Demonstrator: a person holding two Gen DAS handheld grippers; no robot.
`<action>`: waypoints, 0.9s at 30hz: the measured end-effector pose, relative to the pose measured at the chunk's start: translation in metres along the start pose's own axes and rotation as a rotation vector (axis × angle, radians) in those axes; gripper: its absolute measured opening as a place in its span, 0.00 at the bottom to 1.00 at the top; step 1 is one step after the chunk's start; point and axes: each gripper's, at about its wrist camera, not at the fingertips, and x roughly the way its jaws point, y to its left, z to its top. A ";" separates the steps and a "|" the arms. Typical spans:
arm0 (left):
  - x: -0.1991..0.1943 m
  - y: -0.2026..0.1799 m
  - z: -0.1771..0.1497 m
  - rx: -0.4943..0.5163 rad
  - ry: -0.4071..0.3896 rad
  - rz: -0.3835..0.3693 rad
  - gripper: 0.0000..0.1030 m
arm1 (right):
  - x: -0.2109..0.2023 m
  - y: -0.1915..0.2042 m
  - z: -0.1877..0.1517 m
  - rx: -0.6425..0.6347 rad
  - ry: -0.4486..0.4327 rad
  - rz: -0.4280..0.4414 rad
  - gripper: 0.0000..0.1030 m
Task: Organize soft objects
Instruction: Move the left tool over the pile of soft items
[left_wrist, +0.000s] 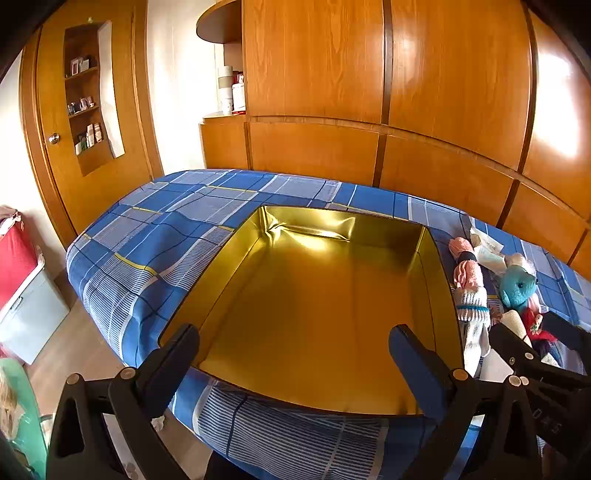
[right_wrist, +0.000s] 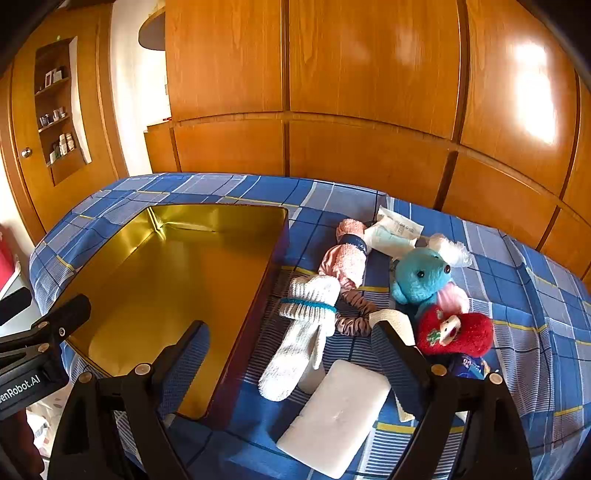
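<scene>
An empty gold-lined box (left_wrist: 317, 306) sits on the blue plaid bed; it also shows in the right wrist view (right_wrist: 166, 295). My left gripper (left_wrist: 295, 354) is open and empty over the box's near edge. My right gripper (right_wrist: 291, 350) is open and empty above a white sock bundle (right_wrist: 303, 325) and a white foam pad (right_wrist: 336, 417). To the box's right lie a pink sock roll (right_wrist: 345, 254), a blue plush (right_wrist: 421, 275), a red strawberry plush (right_wrist: 458, 332), a scrunchie (right_wrist: 354, 314) and a white packet (right_wrist: 395, 230).
The bed (right_wrist: 535, 332) stands against wooden wardrobe panels (right_wrist: 369, 110). A wooden door (left_wrist: 92, 147) with a shelf niche is at the left. A red and grey bin (left_wrist: 22, 288) stands on the floor left of the bed.
</scene>
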 end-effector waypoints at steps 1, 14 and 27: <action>-0.001 0.000 0.000 0.003 0.001 -0.001 1.00 | -0.001 -0.001 0.001 -0.001 -0.001 0.000 0.88; -0.013 -0.007 0.004 0.038 -0.009 -0.026 1.00 | -0.009 -0.019 0.008 -0.009 -0.013 0.003 0.88; -0.015 -0.032 0.002 0.117 -0.005 -0.094 1.00 | -0.011 -0.069 0.019 0.033 -0.012 -0.010 0.88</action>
